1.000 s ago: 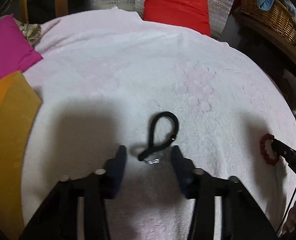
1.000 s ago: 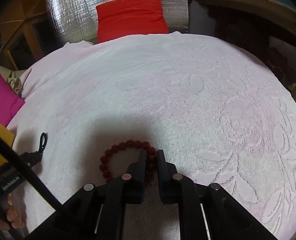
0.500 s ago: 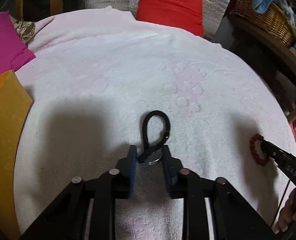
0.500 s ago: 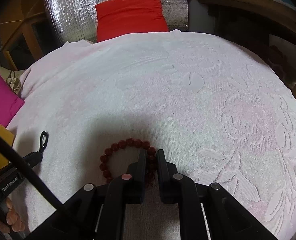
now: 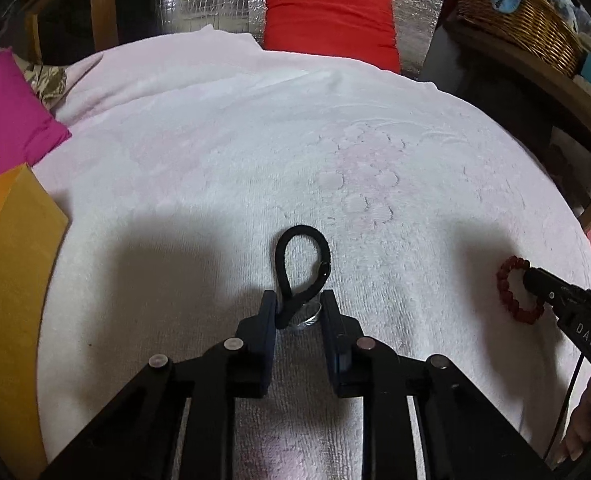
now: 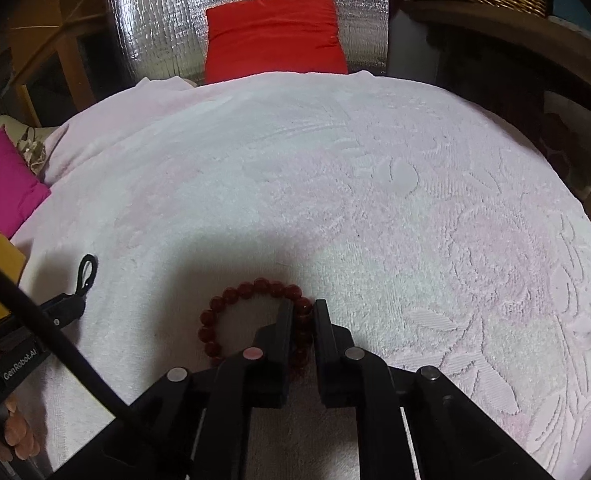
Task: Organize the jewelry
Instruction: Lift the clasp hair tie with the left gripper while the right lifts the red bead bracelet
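- Left wrist view: your left tongs point(image 5: 297, 306) stand narrowed around the near end of the black cord loop with a small silver ring point(image 5: 300, 270). The cord's tail and the ring sit in the gap, but whether the pads truly pinch them cannot be told from here. The loop lies on the pale pink embossed towel-covered surface point(image 5: 255, 152), its bend pointing to 12 o'clock from the tongs.
- In the same view, at 3 o'clock, the dark red beaded bracelet point(image 5: 516, 289) lies on the towel with the right tongs point(image 5: 529, 280) clamped on its bead string. A magenta cushion point(image 5: 7, 112) sits at 10 o'clock and a woven wicker basket point(image 5: 523, 28) at 1 o'clock.
- Right wrist view: your right tongs point(image 6: 303, 308) are closed on the beads at the bracelet's right side; the rest of the bracelet point(image 6: 231, 300) curves away toward 10 o'clock. The cord loop point(image 6: 86, 270) shows far off at 9 o'clock, at the left tongs' tip point(image 6: 75, 304).
- To do this step well, I judge you should close the left tongs squarely over both cord and ring, so that the ring does not slip free.
- Lift each piece straight up and slowly; the terry pile could snag the ring or the beads.
- Keep the two pieces well apart in carrying, lest they tangle.
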### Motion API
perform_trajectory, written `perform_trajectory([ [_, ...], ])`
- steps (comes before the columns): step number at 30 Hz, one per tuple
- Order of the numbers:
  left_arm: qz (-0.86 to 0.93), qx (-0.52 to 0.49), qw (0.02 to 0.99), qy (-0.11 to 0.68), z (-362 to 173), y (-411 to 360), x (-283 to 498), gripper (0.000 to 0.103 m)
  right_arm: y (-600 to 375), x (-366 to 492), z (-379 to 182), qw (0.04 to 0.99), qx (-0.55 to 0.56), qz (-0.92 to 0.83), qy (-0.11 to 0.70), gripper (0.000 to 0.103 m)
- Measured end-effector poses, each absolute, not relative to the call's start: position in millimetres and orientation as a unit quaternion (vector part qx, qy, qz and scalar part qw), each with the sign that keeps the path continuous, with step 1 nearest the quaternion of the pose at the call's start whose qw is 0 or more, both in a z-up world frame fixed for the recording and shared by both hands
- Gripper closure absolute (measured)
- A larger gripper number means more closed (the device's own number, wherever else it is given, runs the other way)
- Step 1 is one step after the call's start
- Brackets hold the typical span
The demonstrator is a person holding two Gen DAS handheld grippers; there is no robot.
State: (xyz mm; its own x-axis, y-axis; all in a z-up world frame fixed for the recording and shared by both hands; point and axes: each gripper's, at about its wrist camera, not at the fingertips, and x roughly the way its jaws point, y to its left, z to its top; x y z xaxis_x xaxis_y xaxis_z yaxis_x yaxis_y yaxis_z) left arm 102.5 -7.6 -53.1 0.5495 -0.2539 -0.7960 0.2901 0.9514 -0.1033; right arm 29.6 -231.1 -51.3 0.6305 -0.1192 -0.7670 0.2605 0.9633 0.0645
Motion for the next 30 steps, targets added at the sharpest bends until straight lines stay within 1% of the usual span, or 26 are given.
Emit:
perform_trajectory([
  [17,-0.158,0.047,0.893,0.419,-34.3,-10.9,86.9,0.081,-233.8,9.4,-28.2,0.911,0.097,-0.103,0.387,0.092],
  [22,-0.163,0.052,0.895,0.413,-30.7,-13.8,82.6,0.081,-239.8,8.0,-28.7,0.908,0.097,-0.111,0.393,0.092],
  [30,-0.179,0.053,0.89,0.416,-29.1,-20.6,76.3,0.081,-259.3,17.8,-48.0,0.886,0.117,-0.12,0.432,0.092],
])
